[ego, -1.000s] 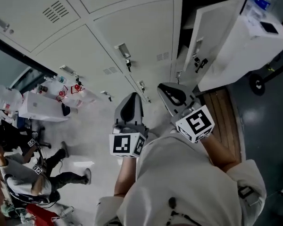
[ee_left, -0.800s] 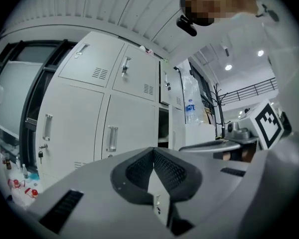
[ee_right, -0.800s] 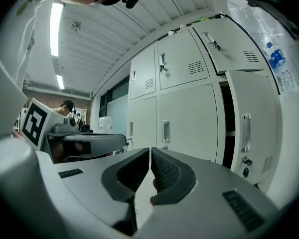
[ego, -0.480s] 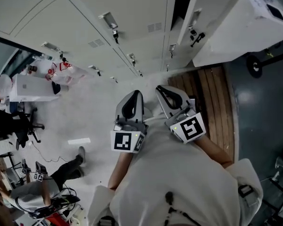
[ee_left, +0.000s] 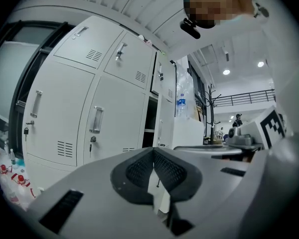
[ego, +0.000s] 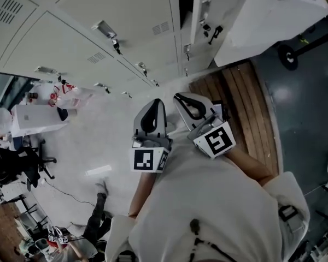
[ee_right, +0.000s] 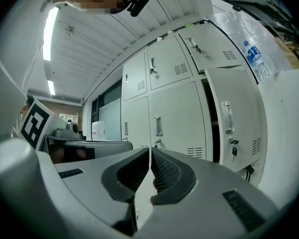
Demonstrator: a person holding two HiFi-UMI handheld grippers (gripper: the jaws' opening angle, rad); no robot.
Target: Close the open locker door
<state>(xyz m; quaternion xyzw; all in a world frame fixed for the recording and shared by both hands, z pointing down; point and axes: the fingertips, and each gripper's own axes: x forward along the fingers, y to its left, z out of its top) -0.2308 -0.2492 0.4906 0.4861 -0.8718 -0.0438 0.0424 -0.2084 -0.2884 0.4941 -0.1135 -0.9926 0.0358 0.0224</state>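
Observation:
The white locker wall fills the top of the head view. One locker door (ego: pixel 203 16) stands ajar beside a dark opening (ego: pixel 184 1). In the right gripper view the open door (ee_right: pixel 236 128) shows its handle and a key in the lock, some way ahead. The left gripper view shows the open door (ee_left: pixel 163 111) edge-on. My left gripper (ego: pixel 155 107) and right gripper (ego: pixel 183 99) are side by side in front of my chest, well short of the lockers. Both are shut with nothing between the pads (ee_left: pixel 139 169) (ee_right: pixel 164 171).
A white wheeled unit (ego: pixel 273 10) stands right of the open door, with a water bottle (ee_right: pixel 252 54) on top. Wooden boards (ego: pixel 246 108) cover the floor under it. Bags and a white box (ego: pixel 38 116), an office chair (ego: pixel 16 165) and a person's leg (ego: pixel 95 222) are at the left.
The lockers and the open door have slid toward the top of the head view. Both grippers stay side by side and shut.

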